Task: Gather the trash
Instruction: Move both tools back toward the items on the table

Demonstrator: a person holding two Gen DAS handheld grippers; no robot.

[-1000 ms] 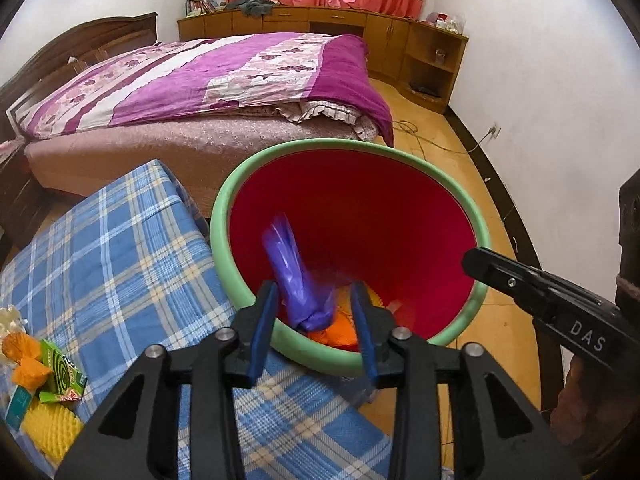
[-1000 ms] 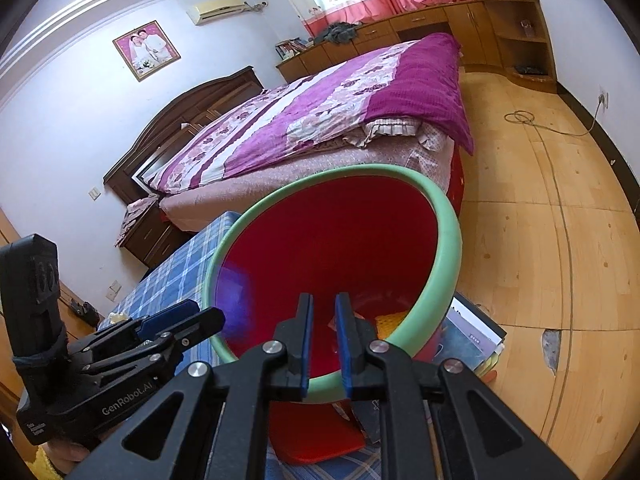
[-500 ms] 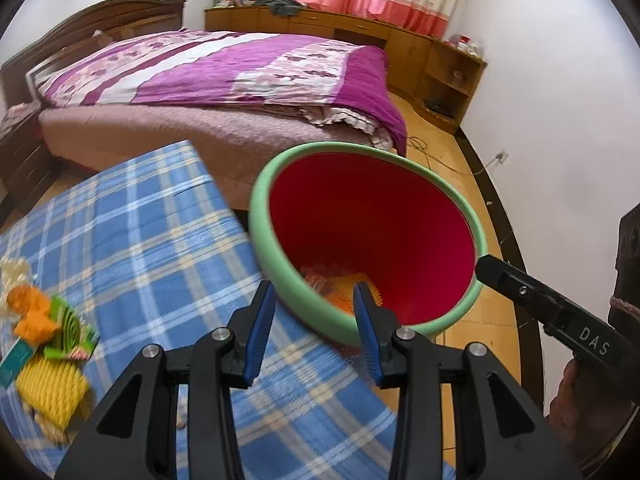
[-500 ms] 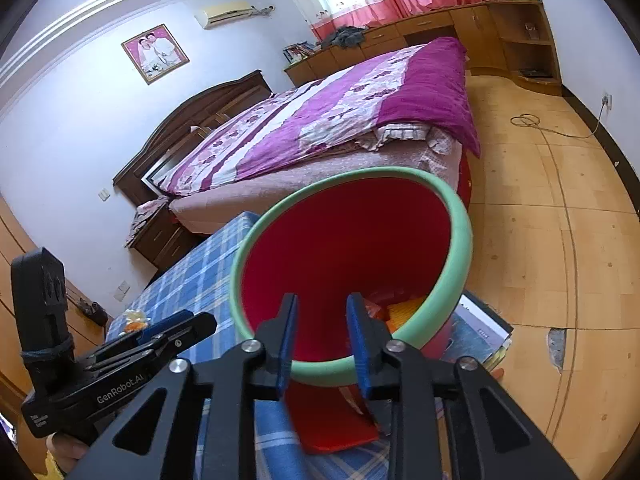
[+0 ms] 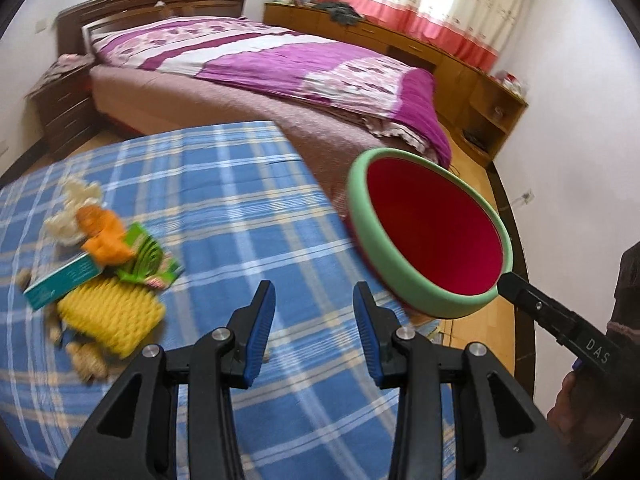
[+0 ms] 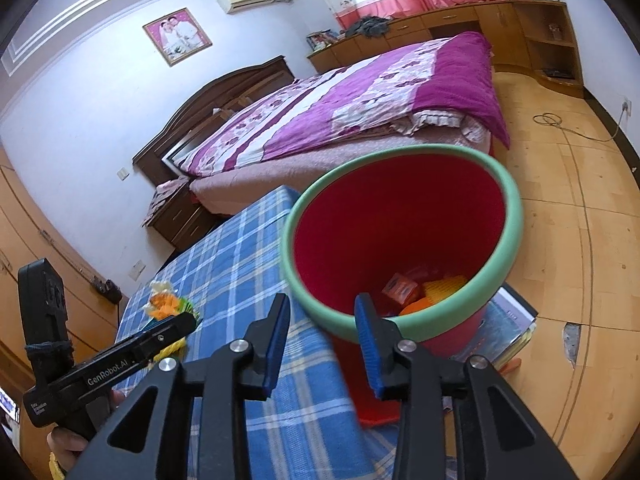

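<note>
Where blue plaid cloth (image 5: 224,200) ends, purple-quilted bed (image 5: 280,64) just beyond

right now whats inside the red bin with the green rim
In the right wrist view, the red bin holds an orange packet and yellow and orange scraps at the bottom. The near rim and the right gripper cover the rest of the bottom.

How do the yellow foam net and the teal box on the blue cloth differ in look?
The yellow foam net looks ribbed and soft; the teal box looks flat-sided and stiff. The net lies nearer the camera, the box behind it. Both lie in one pile on the checked cloth.
</note>
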